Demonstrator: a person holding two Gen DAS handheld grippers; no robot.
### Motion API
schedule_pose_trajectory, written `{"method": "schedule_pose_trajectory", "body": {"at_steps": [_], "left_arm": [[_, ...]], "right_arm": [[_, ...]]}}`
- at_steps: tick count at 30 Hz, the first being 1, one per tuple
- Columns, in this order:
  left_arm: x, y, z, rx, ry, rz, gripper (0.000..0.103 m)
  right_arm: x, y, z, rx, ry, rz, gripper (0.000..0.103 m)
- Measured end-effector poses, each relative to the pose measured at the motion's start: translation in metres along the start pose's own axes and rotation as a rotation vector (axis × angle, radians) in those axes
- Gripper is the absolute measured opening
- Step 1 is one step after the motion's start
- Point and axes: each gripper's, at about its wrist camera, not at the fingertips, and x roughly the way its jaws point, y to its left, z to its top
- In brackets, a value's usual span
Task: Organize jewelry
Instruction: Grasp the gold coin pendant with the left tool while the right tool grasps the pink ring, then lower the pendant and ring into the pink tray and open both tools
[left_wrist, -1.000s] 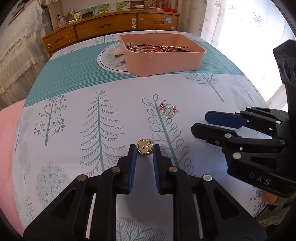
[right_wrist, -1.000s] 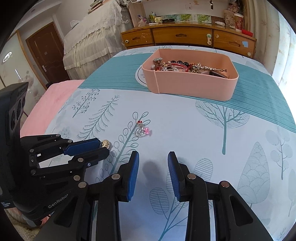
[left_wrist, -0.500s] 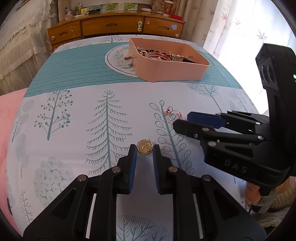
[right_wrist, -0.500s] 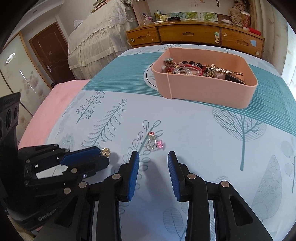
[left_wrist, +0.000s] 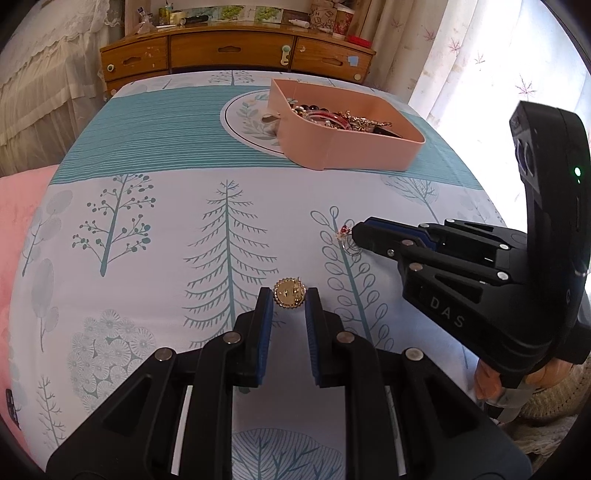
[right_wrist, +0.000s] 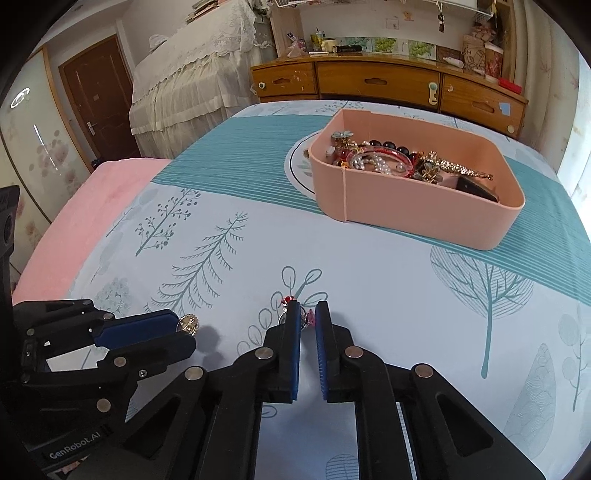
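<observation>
My left gripper (left_wrist: 289, 299) is shut on a round gold brooch (left_wrist: 289, 292), held at its fingertips just above the tree-print cloth; the brooch also shows in the right wrist view (right_wrist: 188, 324). My right gripper (right_wrist: 306, 317) has its jaws narrowed around a silver ring with red and pink stones (right_wrist: 309, 318), which lies on the cloth; whether the pads grip it I cannot tell. In the left wrist view the ring (left_wrist: 349, 243) peeks out at the right gripper's tip. A pink tray (right_wrist: 424, 214) full of jewelry stands farther back.
A wooden dresser (right_wrist: 376, 83) stands behind the table. A pink cushion (right_wrist: 92, 206) lies at the table's left edge. A lace-covered bed (right_wrist: 192, 85) is at the back left, a curtain (left_wrist: 480, 74) at the right.
My right gripper moved forward over the ring and narrowed its jaws around it. My left gripper still holds the gold brooch, its view has swung slightly left.
</observation>
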Motion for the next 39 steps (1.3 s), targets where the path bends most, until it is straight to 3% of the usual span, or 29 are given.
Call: {"method": "schedule_pose_trajectory", "body": {"at_steps": [9, 16, 22, 27, 33, 34, 36, 38, 39], "left_arm": [[-0.013, -0.01, 0.031, 0.023, -0.037, -0.012, 0.015], [-0.039, -0.036, 0.101, 0.081, -0.161, -0.015, 0.015], [-0.04, -0.058, 0.165, 0.081, -0.236, -0.044, 0.015], [-0.012, -0.07, 0.201, 0.055, -0.216, -0.044, 0.015], [0.021, -0.079, 0.203, 0.076, -0.177, 0.002, 0.016], [0.021, -0.077, 0.199, 0.075, -0.17, 0.0, 0.018], [0.024, -0.074, 0.197, 0.066, -0.156, -0.014, 0.031], [0.023, -0.069, 0.193, 0.057, -0.163, 0.002, 0.066], [0.02, -0.066, 0.191, 0.05, -0.173, 0.014, 0.071]], "right_arm": [[-0.021, -0.006, 0.003, 0.016, -0.047, 0.003, 0.008], [-0.063, -0.026, 0.039, 0.054, -0.164, -0.02, 0.007], [-0.094, -0.06, 0.085, 0.114, -0.251, -0.109, 0.008], [-0.093, -0.093, 0.112, 0.195, -0.245, -0.146, 0.008], [-0.069, -0.112, 0.118, 0.229, -0.193, -0.15, 0.008], [-0.062, -0.112, 0.118, 0.231, -0.182, -0.15, 0.008], [-0.048, -0.112, 0.117, 0.237, -0.144, -0.138, 0.011], [-0.033, -0.113, 0.115, 0.25, -0.12, -0.146, 0.022], [-0.033, -0.113, 0.114, 0.253, -0.125, -0.152, 0.024]]}}
